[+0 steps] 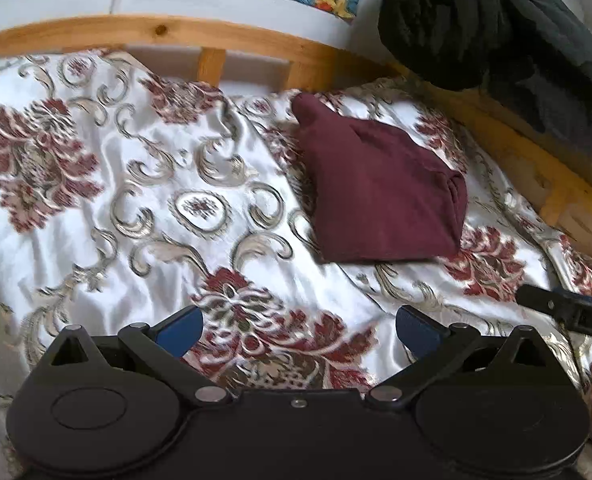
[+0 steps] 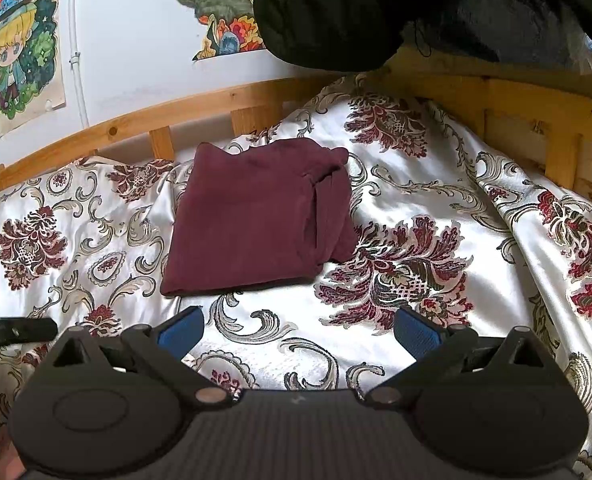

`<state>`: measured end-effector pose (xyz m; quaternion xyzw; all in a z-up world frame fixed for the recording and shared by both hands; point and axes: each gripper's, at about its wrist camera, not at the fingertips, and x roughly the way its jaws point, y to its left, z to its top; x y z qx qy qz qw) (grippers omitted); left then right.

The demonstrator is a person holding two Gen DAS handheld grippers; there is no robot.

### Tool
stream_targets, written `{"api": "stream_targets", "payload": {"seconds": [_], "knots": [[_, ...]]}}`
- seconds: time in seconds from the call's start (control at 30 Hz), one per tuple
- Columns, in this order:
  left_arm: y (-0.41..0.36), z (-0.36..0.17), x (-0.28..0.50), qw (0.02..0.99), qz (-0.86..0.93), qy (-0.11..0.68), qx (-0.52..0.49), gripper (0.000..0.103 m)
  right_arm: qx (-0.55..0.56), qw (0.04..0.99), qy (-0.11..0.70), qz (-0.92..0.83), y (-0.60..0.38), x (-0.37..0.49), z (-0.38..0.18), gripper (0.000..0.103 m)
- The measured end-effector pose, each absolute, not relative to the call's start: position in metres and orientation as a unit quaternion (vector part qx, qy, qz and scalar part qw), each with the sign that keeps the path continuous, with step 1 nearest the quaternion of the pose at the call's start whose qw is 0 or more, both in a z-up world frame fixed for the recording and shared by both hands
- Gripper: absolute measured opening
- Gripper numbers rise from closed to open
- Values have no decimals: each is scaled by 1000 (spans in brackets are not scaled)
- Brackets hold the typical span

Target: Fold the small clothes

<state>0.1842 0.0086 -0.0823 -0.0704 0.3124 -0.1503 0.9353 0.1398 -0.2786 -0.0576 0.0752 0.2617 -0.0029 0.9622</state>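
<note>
— So how did the maroon garment (image 2: 255, 216) seem to you?

— Soft, light, limp, I judged; it lay folded on the bedspread (image 2: 416, 184) near the wooden bed rail (image 2: 175, 116). I'd have pinched a layered edge.

— And your hand-held grippers?

— My left hand-held gripper (image 1: 298, 330) and right hand-held gripper (image 2: 298, 330) both gaped wide, holding nothing, short of the cloth.

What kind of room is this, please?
Most likely a bedroom, perhaps a child's. A white satin bedspread with dark red flowers lies inside a pine wooden bed frame, and colourful cartoon drawings hang on the wall. A folded maroon garment rests on it.
</note>
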Motion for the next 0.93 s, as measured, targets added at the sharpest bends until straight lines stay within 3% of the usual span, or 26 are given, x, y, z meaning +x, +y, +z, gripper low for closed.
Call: {"api": "stream_targets", "payload": {"seconds": [0.2,0.93], "knots": [[-2,-74,177,956,-82,281,-1,102,75,961,267,0,-279,142,-57,103],[0,-78,177,949,-93,301,-14,102,74,958,278,2,-277,145,-59,103]]}}
